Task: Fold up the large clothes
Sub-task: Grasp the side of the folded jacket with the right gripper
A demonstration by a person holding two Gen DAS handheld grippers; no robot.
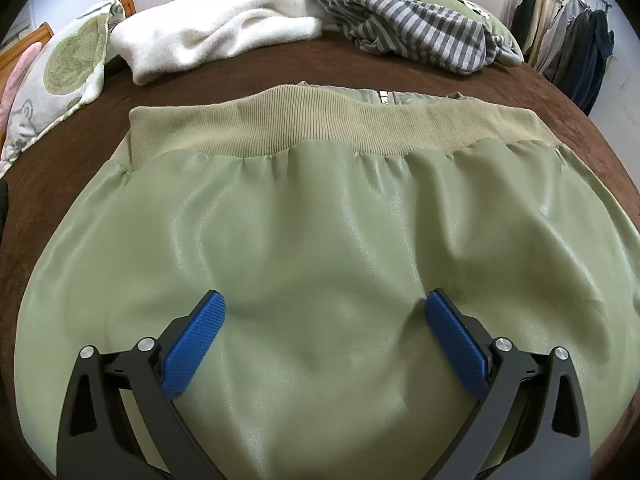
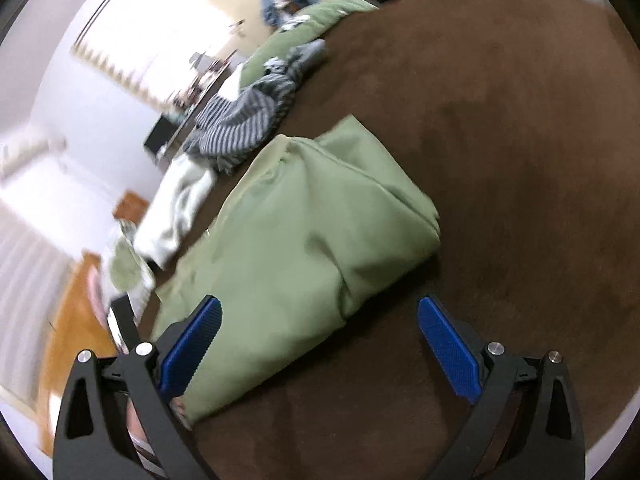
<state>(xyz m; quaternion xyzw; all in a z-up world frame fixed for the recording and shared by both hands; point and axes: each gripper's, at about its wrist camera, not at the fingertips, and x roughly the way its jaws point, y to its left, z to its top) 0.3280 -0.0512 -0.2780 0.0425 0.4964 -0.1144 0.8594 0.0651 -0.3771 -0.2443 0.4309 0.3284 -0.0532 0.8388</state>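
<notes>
One green jacket [image 1: 320, 220], one white blanket [image 1: 208, 36], one striped garment [image 1: 400, 20], one pillow [image 1: 60, 80] and two claws, the left claw [image 1: 325, 344] and the right claw [image 2: 320, 344]

Through the left wrist lens we see even, soft indoor light, sharp focus, and a mild sheen on the green jacket [image 1: 320, 240]. The right wrist view is smeared by motion blur, its window [image 2: 152, 20] blown out white. Fisheye bending curves both edges.
</notes>
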